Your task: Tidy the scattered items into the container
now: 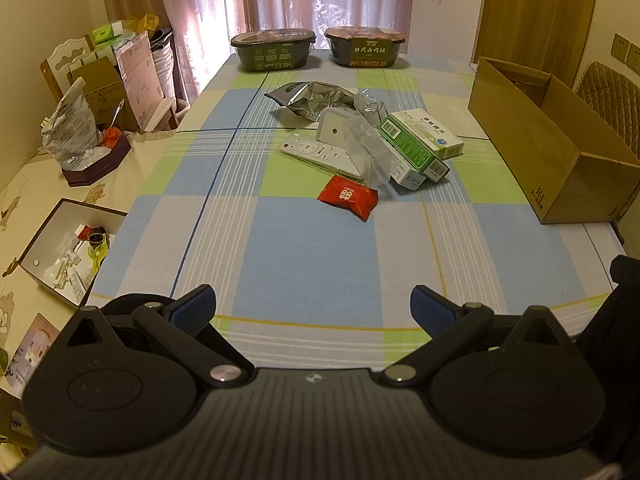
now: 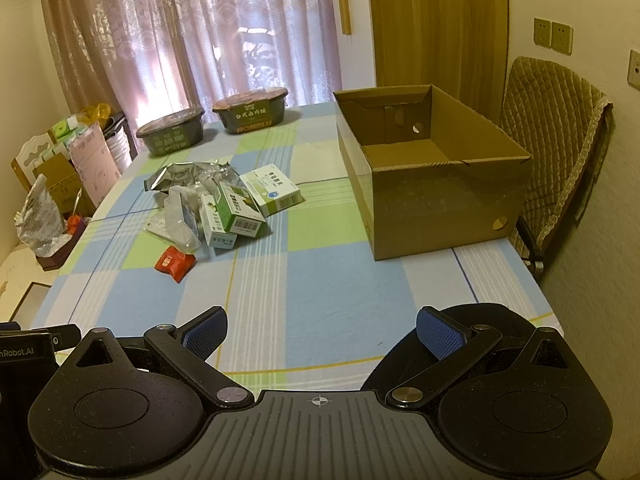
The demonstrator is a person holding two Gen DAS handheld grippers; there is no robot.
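— What sits closest to the lens?

— The left gripper [image 1: 313, 308], its blue-padded fingers spread wide with nothing between them, hovering over the near edge of the checked tablecloth [image 1: 304, 248]. The right gripper [image 2: 322, 332] is the same: fingers apart, holding nothing, low over the near edge.

— And the things to tidy?

— A heap at mid-table. Nearest is a red packet [image 1: 348, 197], lying flat, apart from the rest. Behind it a white remote [image 1: 316, 154] runs with its long axis slantwise, red-button end toward the left. On it lean a white square device [image 1: 334, 130] and a clear plastic wrapper [image 1: 370, 152]. Beside them, green-and-white medicine boxes [image 1: 420, 140] are stacked crosswise, long sides running diagonally. A crumpled silver foil bag [image 1: 316, 98] lies behind.

— The container?

— A cardboard box [image 2: 440, 184], open top up, at the table's right edge, well apart from the heap. Only the right wrist view looks into it; its visible floor is bare. The left view shows just its side.

— Anything only the left shows?

— A side surface with an open white box of oddments [image 1: 68, 248]. Two dark food tubs [image 1: 274, 50] stand at the far edge by the curtain.
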